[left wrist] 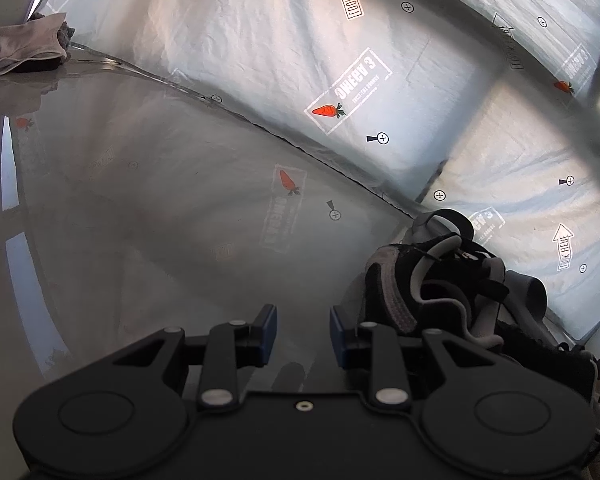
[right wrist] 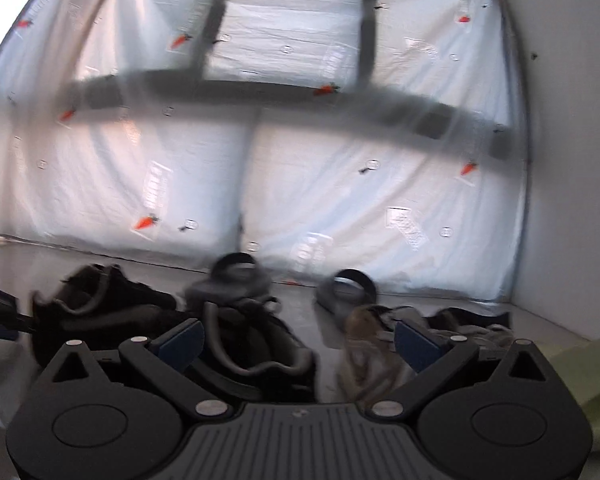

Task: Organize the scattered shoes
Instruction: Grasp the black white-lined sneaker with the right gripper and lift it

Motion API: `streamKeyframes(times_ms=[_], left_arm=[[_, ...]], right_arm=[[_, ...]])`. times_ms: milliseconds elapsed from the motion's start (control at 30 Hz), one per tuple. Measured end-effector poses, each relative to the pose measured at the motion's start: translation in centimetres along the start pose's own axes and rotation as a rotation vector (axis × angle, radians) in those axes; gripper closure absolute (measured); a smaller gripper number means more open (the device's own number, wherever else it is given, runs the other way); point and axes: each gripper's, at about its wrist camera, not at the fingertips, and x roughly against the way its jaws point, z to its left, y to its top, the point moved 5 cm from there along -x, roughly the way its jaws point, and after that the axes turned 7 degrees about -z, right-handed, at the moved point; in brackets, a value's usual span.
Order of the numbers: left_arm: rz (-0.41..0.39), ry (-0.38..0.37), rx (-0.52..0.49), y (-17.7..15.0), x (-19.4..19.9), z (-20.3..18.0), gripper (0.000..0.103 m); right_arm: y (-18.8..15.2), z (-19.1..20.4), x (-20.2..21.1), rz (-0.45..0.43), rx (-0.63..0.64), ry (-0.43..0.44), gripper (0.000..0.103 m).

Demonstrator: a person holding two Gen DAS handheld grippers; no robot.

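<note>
In the left wrist view my left gripper [left wrist: 302, 332] hangs low over the glossy floor, its blue pads a narrow gap apart with only floor between them. Just right of its right finger lies a black sneaker with grey trim [left wrist: 432, 292], and a grey slide [left wrist: 452, 220] sits behind it. In the blurred right wrist view my right gripper [right wrist: 298, 342] stands wide open over a row of shoes. A black sneaker [right wrist: 252, 348] and a tan shoe [right wrist: 364, 352] lie between its fingers, with no pad seen pressing on either. Another black sneaker [right wrist: 100, 304] lies to the left.
Two grey slides [right wrist: 236, 276] [right wrist: 348, 288] rest against the carrot-printed plastic sheet [right wrist: 340, 184] at the back. A white wall [right wrist: 572, 160] closes the right side, with a yellow-green object [right wrist: 572, 372] below it. A crumpled cloth [left wrist: 28, 44] lies far left.
</note>
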Motion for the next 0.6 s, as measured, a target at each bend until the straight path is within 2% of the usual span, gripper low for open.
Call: streamKeyframes(times_ms=[33, 67, 133, 233, 300, 400, 467, 567, 600], left_arm=[[0.002, 0.000, 0.003, 0.0, 0.0, 0.0, 0.074], [0.004, 0.000, 0.005, 0.0, 0.0, 0.1, 0.074], [0.007, -0.001, 0.006, 0.0, -0.1, 0.1, 0.074], [0.008, -0.003, -0.001, 0.0, -0.1, -0.1, 0.074], [0.006, -0.004, 0.001, 0.0, 0.0, 0.0, 0.074], [0.007, -0.004, 0.011, 0.0, 0.0, 0.1, 0.074], [0.008, -0.004, 0.009, 0.0, 0.0, 0.1, 0.074], [0.009, -0.004, 0.007, 0.0, 0.0, 0.1, 0.074], [0.009, -0.004, 0.008, 0.0, 0.0, 0.1, 0.074]], right_arm=[[0.0, 0.9, -1.0, 0.037, -0.031, 0.074, 0.035], [-0.2, 1.6, -1.7, 0.061, -0.048, 0.106, 0.049], [-0.6, 2.7, -3.9, 0.097, -0.026, 0.081, 0.050], [-1.0, 3.1, -5.7, 0.095, 0.003, 0.008, 0.050], [-1.3, 3.0, -7.5, 0.137, -0.025, 0.015, 0.049], [-1.9, 3.1, -8.9, 0.150, -0.024, 0.039, 0.046], [-2.3, 2.9, -9.0, 0.149, -0.018, 0.068, 0.051], [-2.6, 1.4, -8.4, 0.163, -0.051, 0.140, 0.086], [-2.6, 0.6, -8.2, 0.184, -0.104, 0.221, 0.087]])
